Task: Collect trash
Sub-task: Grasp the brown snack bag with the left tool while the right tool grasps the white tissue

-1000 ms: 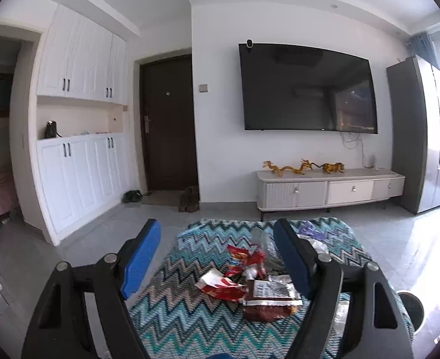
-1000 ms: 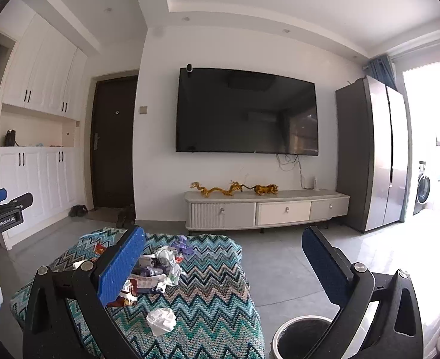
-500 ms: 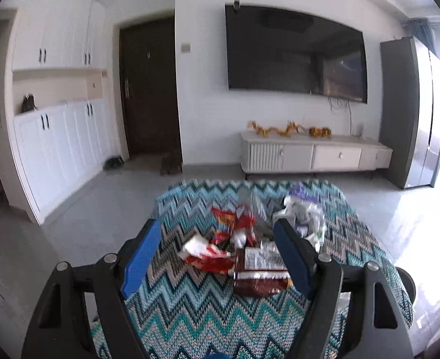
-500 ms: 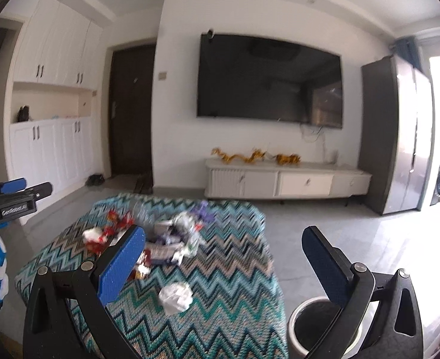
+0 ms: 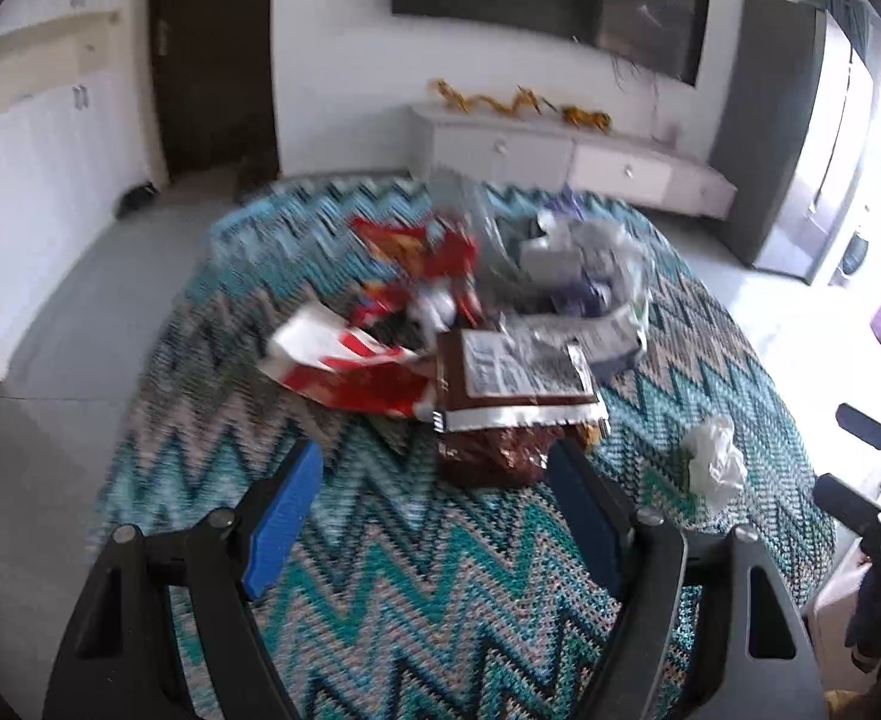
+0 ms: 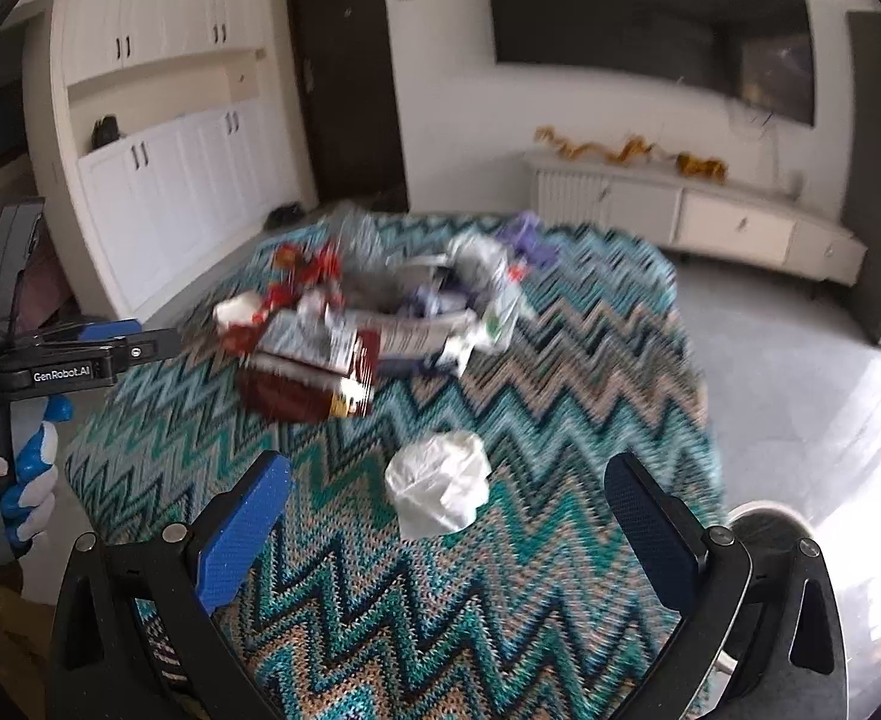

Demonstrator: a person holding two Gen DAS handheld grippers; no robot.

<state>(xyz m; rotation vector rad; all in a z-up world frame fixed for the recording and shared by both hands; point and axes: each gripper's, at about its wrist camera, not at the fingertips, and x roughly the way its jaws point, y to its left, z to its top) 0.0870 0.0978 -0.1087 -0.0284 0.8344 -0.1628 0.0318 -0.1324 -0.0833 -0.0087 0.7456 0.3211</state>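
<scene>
Both claws are wide apart and hold nothing. A crumpled white paper ball lies on the zigzag cloth just ahead of the right gripper. The brown wrapper, shiny and wrinkled, lies just ahead of the left gripper, beside red wrappers.

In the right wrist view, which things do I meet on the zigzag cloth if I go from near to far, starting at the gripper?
Right gripper, open → crumpled white wad → brown snack packet → mixed wrapper pile → purple wrapper at the far edge.
</scene>
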